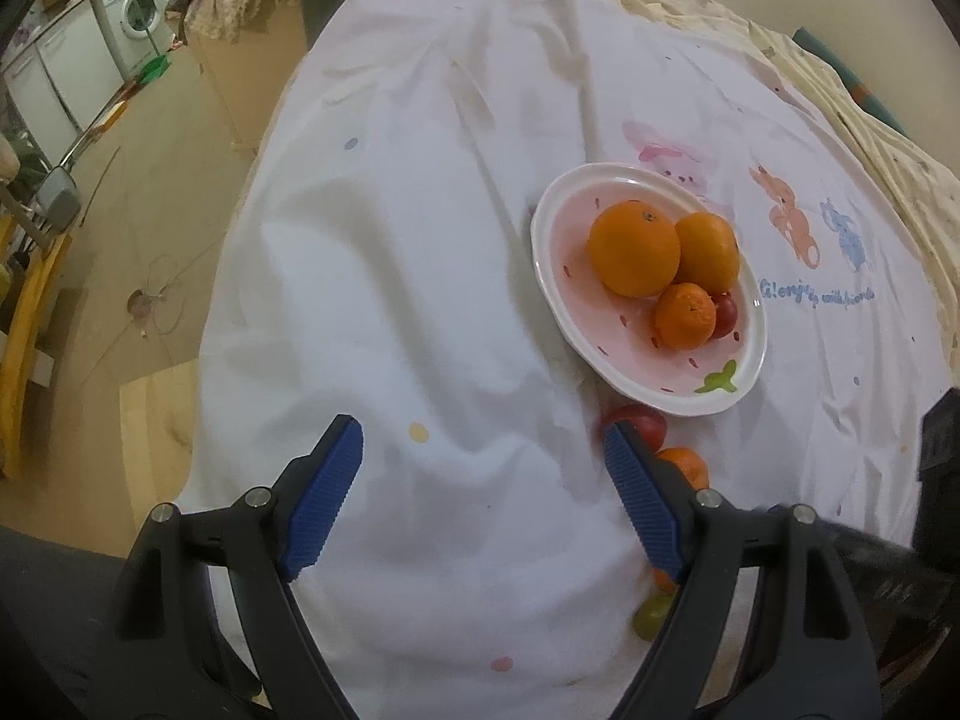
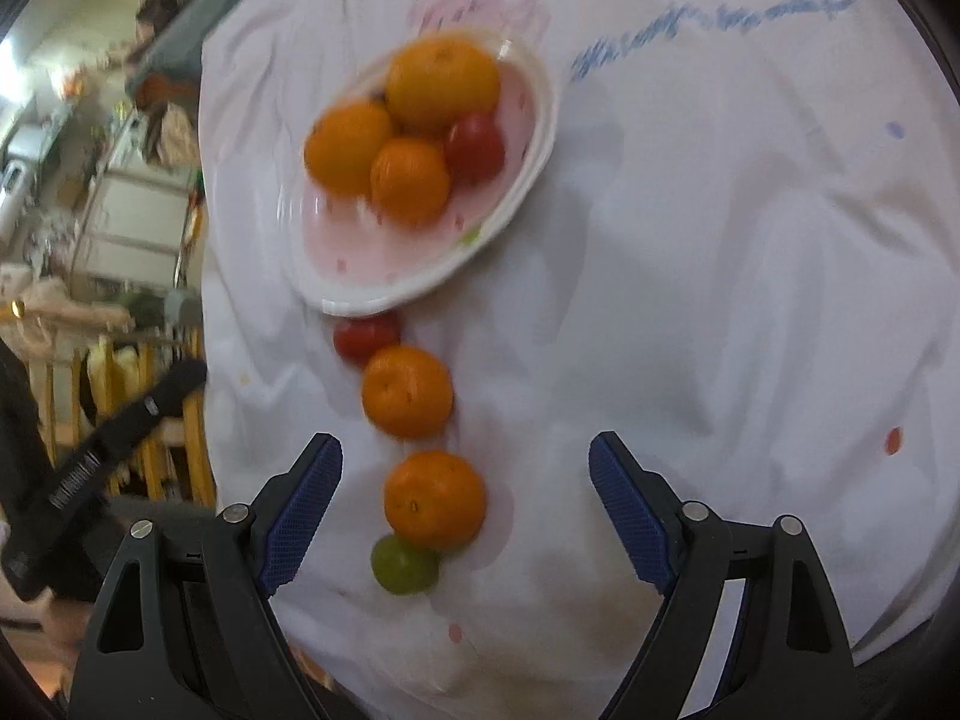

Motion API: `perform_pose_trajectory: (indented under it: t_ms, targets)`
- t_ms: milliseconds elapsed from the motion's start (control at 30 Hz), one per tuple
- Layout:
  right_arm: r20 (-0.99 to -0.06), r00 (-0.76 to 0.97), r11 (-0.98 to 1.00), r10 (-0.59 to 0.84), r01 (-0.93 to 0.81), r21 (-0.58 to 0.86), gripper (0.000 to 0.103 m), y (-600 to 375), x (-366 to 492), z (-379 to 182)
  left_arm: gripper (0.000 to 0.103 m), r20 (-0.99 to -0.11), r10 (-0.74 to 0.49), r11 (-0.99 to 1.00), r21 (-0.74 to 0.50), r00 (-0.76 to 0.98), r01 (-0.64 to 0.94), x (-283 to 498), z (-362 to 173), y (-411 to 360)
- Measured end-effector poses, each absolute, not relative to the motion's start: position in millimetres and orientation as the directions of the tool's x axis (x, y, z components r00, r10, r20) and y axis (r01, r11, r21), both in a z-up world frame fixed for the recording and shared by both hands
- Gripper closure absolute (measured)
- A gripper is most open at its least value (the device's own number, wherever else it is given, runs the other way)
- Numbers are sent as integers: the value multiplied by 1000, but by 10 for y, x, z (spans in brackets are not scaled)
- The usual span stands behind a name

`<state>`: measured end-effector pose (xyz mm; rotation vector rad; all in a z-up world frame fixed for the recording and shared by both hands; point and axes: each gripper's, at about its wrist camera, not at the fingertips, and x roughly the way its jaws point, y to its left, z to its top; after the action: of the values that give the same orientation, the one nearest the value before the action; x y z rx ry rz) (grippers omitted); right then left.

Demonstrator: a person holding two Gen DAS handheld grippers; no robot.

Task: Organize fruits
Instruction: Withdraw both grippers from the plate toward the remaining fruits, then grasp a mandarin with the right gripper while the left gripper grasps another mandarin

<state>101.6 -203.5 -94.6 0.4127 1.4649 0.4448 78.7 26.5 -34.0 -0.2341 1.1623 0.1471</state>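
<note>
Hovering over the white cloth (image 2: 690,276), the right gripper (image 2: 465,456) has its blue pads spread wide with nothing pressed between them. A mandarin (image 2: 434,501) sits in the gap, closer to the left finger (image 2: 303,516) than to the right one and clear of both. Touching its near side is a green grape (image 2: 403,564), tucked further back toward the gripper body, again nearer the left finger. Out past the fingertips a second mandarin (image 2: 407,391) lies just ahead, and beyond it a red fruit (image 2: 366,335) sits right against the rim of the plate (image 2: 336,294). All four run in a loose line from the jaws up to the plate. On the plate, well ahead of the fingers, are three orange fruits and one red one; this view is blurred.

Over to the left gripper (image 1: 483,441): wide open too, only bare cloth between its pads. Its plate (image 1: 552,276) lies ahead and off to the right of the fingertips, carrying a large orange (image 1: 634,249), another orange (image 1: 711,252), a small mandarin (image 1: 684,317) and a red fruit (image 1: 726,313) half hidden behind it. The loose fruits peek out just outside the right finger (image 1: 642,495), partly covered by it.
</note>
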Motion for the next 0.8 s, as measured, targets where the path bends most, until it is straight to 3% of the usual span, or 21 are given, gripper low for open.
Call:
perform_pose_trajectory:
  t_ms: [300, 400, 800]
  targets:
    - [-909, -16, 880, 416, -243, 407, 43, -1534, 838, -1025, 23, -924, -26, 971, -115, 381, -211, 798, -356, 183]
    - [-929, -3, 888, 369, -296, 353, 55, -1456, 806, -1010, 23, -926, -19, 971, -107, 377, -214, 798, -370, 188]
    - [-878, 71, 866, 473, -220, 449, 57, -1755, 888, -808, 23, -926, 17, 965, -83, 376, -248, 765, -419, 310]
